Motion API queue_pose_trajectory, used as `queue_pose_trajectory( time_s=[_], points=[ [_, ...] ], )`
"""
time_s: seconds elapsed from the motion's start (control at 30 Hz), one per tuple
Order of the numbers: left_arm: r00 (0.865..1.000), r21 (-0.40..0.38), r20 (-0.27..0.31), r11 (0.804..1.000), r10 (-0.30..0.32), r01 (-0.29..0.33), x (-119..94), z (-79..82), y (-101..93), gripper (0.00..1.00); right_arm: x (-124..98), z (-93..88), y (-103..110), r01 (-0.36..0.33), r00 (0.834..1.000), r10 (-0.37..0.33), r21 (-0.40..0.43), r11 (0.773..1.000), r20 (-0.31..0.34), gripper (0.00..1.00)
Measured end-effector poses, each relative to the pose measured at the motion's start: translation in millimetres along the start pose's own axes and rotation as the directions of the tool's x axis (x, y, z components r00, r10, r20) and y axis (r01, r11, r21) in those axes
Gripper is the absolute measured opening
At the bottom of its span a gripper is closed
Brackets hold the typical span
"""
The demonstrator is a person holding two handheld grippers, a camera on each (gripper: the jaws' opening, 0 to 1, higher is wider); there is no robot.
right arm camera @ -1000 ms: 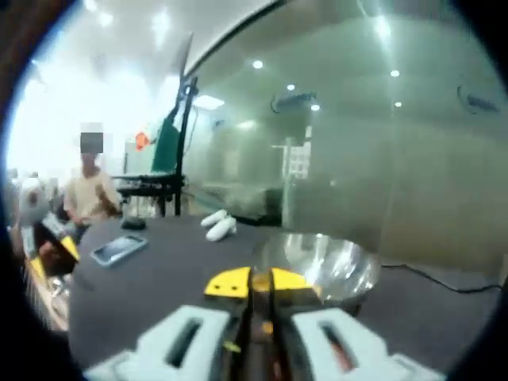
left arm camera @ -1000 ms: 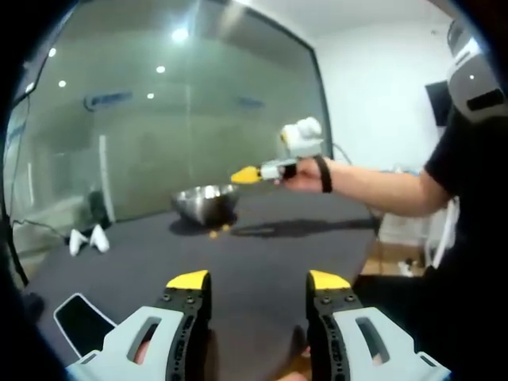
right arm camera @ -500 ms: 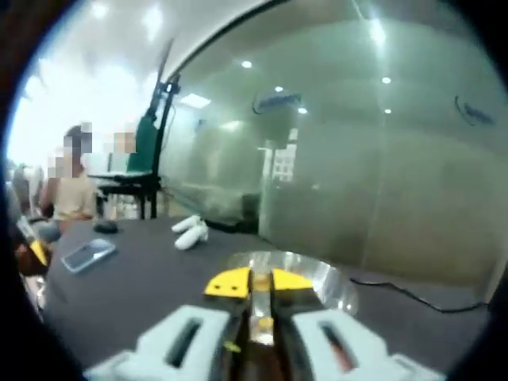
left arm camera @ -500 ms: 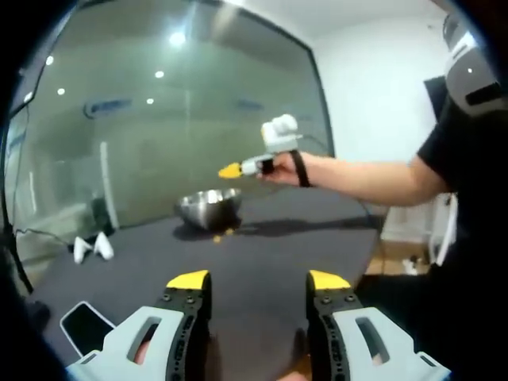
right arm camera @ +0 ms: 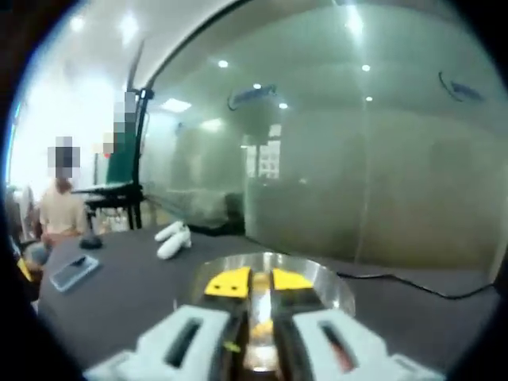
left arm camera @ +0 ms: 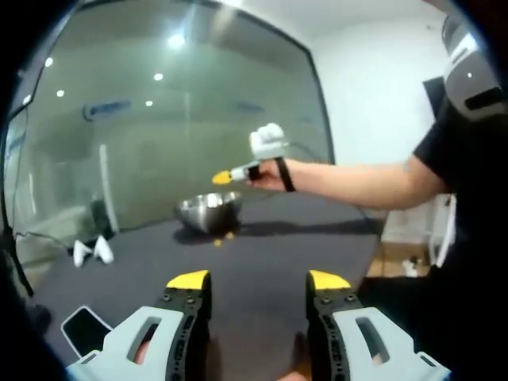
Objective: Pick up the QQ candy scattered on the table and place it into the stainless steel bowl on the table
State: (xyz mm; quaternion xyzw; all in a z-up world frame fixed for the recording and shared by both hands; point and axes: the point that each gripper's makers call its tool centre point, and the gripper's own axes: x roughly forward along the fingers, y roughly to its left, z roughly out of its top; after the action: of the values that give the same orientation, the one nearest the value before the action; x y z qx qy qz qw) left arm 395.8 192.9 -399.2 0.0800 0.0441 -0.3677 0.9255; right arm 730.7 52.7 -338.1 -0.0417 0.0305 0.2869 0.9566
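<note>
The stainless steel bowl (left arm camera: pixel 209 211) stands far across the dark table (left arm camera: pixel 270 254), with a few yellow QQ candies (left arm camera: pixel 222 236) lying at its foot. My left gripper (left arm camera: pixel 258 281) hovers open and empty low over the near part of the table. My right gripper (left arm camera: pixel 228 175), held out in a hand, hangs above the bowl. In the right gripper view my right gripper (right arm camera: pixel 260 282) is shut on a small yellow QQ candy (right arm camera: pixel 262 327), directly over the bowl's rim (right arm camera: pixel 333 282).
A dark phone (left arm camera: pixel 82 327) lies at the near left of the table, and two white objects (left arm camera: pixel 87 252) sit farther left. A glass wall rises behind the table. The phone (right arm camera: pixel 73 271), the white objects (right arm camera: pixel 171 238) and seated people (right arm camera: pixel 59 210) are off to the left.
My right gripper has moved forward with the candy until it hangs over the bowl, which now lies under its jaws. My left gripper has stayed still.
</note>
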Motion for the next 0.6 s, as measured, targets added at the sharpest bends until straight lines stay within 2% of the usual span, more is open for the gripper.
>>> queue_pose_trajectory(
  time_s=[0.1, 0.23, 0.4, 0.6],
  points=[
    [1.000, -0.002, -0.005, 1.000, 0.004, -0.004, 0.3, -1.9, 0.4, 0.49, -2.0, 0.0, -2.0, 0.007, 1.000, -0.007, -0.004, 1.000, 0.002, 0.09],
    [1.000, 0.001, 0.000, 1.000, 0.006, -0.006, 2.4, -0.7, -1.4, 0.48, -3.5, -2.8, -11.9, 0.047, 0.999, -0.047, 0.031, 0.998, 0.000, 0.10],
    [1.000, 0.000, 0.012, 1.000, 0.012, -0.012, 2.1, 2.9, -0.9, 0.48, -2.2, -13.3, -2.9, 0.026, 1.000, -0.025, 0.026, 0.999, -0.014, 0.21],
    [1.000, 0.001, 0.003, 1.000, 0.010, -0.010, 3.4, 0.1, -3.4, 0.48, -11.6, -16.4, 7.0, 0.006, 0.999, -0.006, -0.003, 1.000, -0.032, 0.21]
  ],
)
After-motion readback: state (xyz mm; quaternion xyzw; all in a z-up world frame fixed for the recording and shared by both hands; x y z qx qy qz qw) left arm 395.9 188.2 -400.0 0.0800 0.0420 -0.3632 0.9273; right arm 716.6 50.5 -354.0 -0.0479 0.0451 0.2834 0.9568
